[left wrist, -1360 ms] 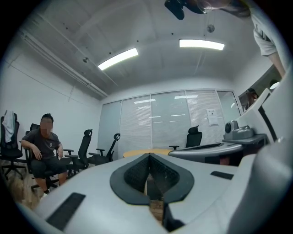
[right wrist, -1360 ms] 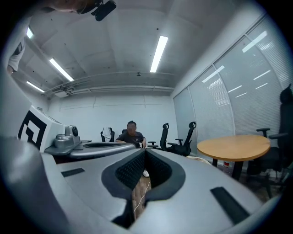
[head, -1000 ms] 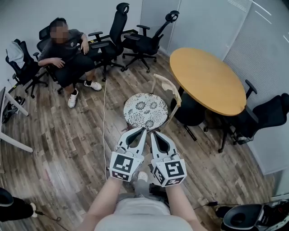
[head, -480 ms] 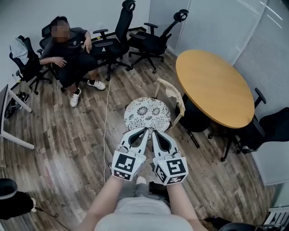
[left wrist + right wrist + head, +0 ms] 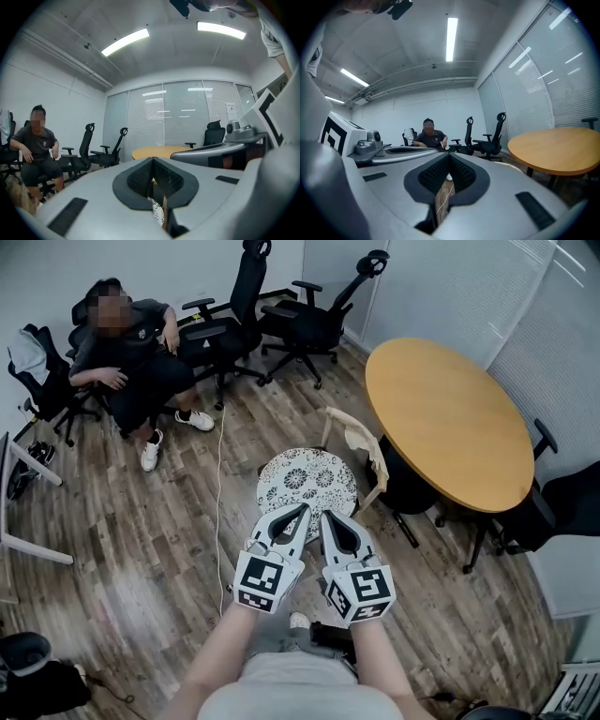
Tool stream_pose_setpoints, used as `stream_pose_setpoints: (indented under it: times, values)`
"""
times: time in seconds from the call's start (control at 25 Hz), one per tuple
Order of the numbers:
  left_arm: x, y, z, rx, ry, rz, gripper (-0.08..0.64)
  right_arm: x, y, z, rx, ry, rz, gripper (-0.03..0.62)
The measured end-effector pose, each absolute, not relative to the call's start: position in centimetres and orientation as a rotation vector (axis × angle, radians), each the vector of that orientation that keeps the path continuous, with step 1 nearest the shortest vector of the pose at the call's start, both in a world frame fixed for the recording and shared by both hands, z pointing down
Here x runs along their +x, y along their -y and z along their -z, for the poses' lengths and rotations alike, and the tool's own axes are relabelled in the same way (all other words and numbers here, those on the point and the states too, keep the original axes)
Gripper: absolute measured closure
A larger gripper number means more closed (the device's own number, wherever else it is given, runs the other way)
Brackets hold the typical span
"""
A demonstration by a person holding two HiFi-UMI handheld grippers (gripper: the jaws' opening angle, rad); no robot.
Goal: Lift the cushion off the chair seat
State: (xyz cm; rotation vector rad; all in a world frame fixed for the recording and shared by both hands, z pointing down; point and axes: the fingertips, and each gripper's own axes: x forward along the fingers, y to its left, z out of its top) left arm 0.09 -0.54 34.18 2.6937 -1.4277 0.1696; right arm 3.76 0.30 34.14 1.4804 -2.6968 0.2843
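In the head view a round cushion (image 5: 307,482) with a black-and-white flower print lies on the seat of a small chair with a pale wooden back (image 5: 359,439). My left gripper (image 5: 302,510) and right gripper (image 5: 326,517) are held side by side, tips just short of the cushion's near edge and above it. Both are shut with nothing held. In the left gripper view the left gripper (image 5: 153,161) has its jaws together, and a sliver of the cushion (image 5: 157,213) shows below the tips. The right gripper (image 5: 449,155) points past the chair toward the far wall.
A round wooden table (image 5: 441,418) stands right behind the chair. Black office chairs (image 5: 309,315) line the far wall, and a person (image 5: 127,352) sits in one at the left. A white cable (image 5: 218,493) runs along the wood floor. Another black chair (image 5: 562,498) stands at the right.
Both grippers and the head camera have moved forward toward the chair. The cushion now lies closer to the fingertips. Both grippers stayed shut.
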Motion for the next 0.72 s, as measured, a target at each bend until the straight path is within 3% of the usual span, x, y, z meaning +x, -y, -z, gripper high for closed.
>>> stream_pose_setpoints:
  times: [0.72]
  values:
    - [-4.6,14.5,-37.9,2.676,1.269,-0.233,0.563,0.1,13.2,-37.9,1.496,2.585,-0.281,0.568]
